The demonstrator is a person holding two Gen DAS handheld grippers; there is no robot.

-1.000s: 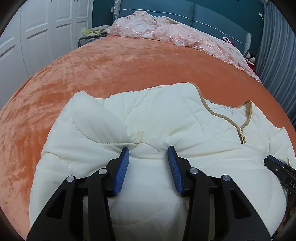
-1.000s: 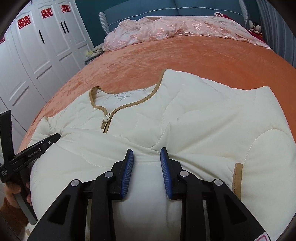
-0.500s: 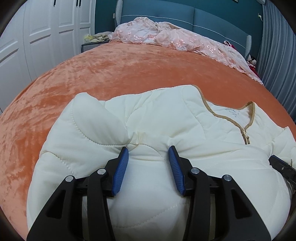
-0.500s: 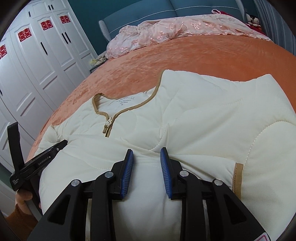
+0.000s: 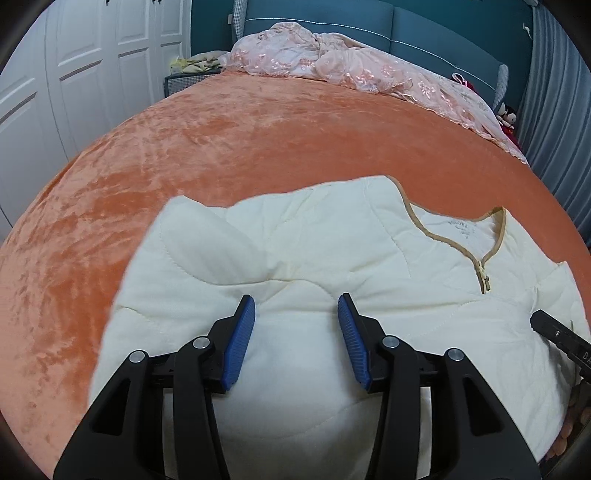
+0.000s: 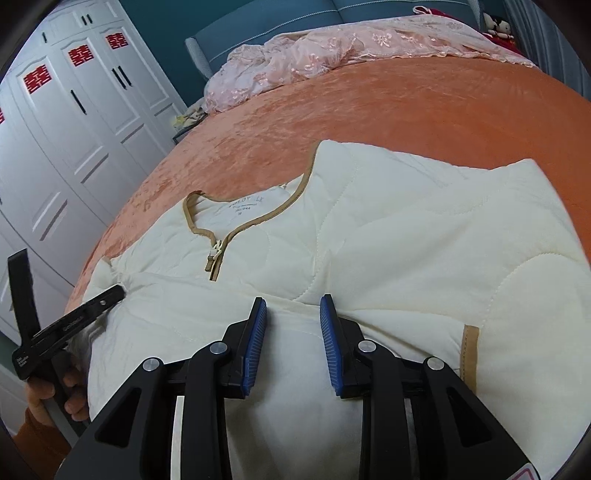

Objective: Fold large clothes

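- Covering most of both views is a big bed with an orange blanket (image 5: 229, 147), soft and shiny.
- A tall white wardrobe (image 6: 70, 122) with red paper signs on its doors stands beside the bed.
- A blue headboard (image 5: 388, 22) is at the far end of the bed, and a crumpled pink lacy cover (image 5: 351, 70) lies in front of it.
- On the near part of the blanket lies the puffy cream jacket (image 5: 332, 251). It has a tan trim around the neck and a little zipper (image 6: 214, 258). Its lower part is folded up over the chest, so a thick fold runs across it near both tools.
- The left gripper (image 5: 296, 306) is at the near edge of the jacket. Its blue pads (image 5: 240, 343) stand well apart, and the jaws have just been opening. The fat fold sits between and under them, but the pads do not squeeze it.
- The right gripper (image 6: 293, 306) is also at the near edge. Its blue pads (image 6: 255, 347) stand closer together, with a bump of the jacket in the gap. I cannot tell if they are pinching the cloth.
- A hand (image 6: 55, 391) with an orange sleeve holds the left tool at the side of the right view.
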